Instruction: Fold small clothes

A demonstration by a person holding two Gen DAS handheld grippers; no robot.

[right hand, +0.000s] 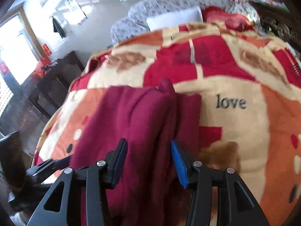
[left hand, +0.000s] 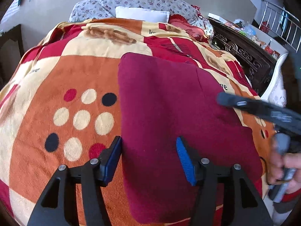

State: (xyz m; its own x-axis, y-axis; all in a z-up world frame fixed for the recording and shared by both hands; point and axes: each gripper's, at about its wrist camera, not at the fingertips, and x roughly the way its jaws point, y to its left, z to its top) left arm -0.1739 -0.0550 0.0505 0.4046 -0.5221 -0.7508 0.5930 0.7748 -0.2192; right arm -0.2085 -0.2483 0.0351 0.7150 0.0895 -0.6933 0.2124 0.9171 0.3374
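A dark red garment (left hand: 169, 113) lies folded and flat on a patterned orange, red and cream blanket (left hand: 75, 71) that covers the bed. My left gripper (left hand: 148, 143) stands open over the garment's near left edge, its left pad right at that edge, and grips nothing. My right gripper (left hand: 223, 99) reaches in from the right above the garment's right part, with a hand (left hand: 287, 169) holding it. In the right wrist view the right gripper (right hand: 148, 144) is open just over the garment (right hand: 135, 116), and a raised fold runs towards its right pad. The picture is blurred. The left gripper (right hand: 64, 162) shows at the lower left.
Floral pillows (left hand: 141, 1) and a white pillow (left hand: 141, 14) lie at the head of the bed. A dark carved wooden piece (left hand: 244, 56) and a cluttered white surface (left hand: 263, 37) stand to the right. A dark cabinet (right hand: 56, 79) stands by the window on the left.
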